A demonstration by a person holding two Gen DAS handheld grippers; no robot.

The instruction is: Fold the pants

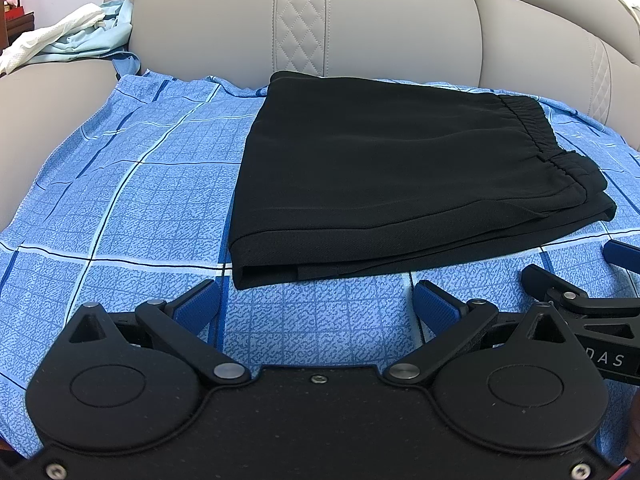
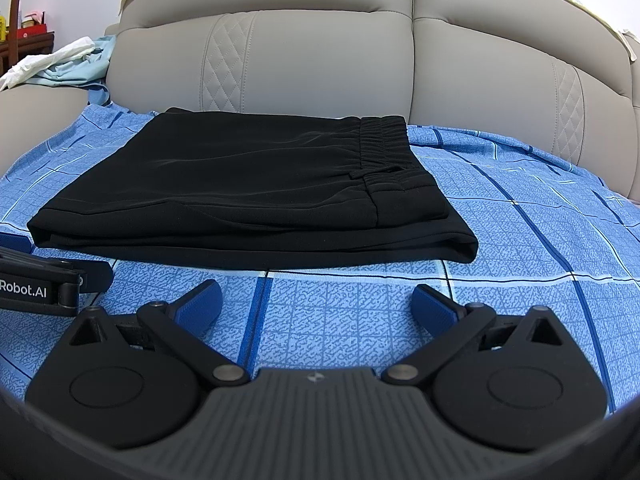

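- Nearest the cameras: the left gripper (image 1: 316, 304) and the right gripper (image 2: 316, 304) both hover low over the blue checked sheet (image 1: 120, 200), jaws spread wide with nothing between the blue pads (image 2: 200, 306). Neither is touching the pants.
- The two grippers sit really close side by side. Each one pokes into the edge of the other's view, so if either swings inward for a tidy-up they could knock together.
- Just past the jaws: the black pants (image 2: 240, 184) lie in a compact folded stack on the sheet, elastic waistband (image 2: 382, 148) on top toward the right. Looks to me like the fold is basically done.
- Main risk from here, I'd say, is fiddling. The near edge shows several loose layers stacked up, and the bottom layer pokes out a bit at the right corner (image 2: 468, 246). Pinch only the top layer there and the stack peels open.
- The fabric looks thin and slippery, so a sideways nudge would probably slide the upper layers off the lower ones rather than move the whole bundle.
- The sheet is just draped over the sofa seat and already a bit rippled. Snag it with a pad and the pants get dragged along with it.
- Further back: the beige sofa backrest (image 2: 320, 60) sits right behind the stack, so pushing it away would bunch the far edge.
- Far left, a heap of pale clothes (image 1: 68, 40) on the sofa arm, well apart, no bother.
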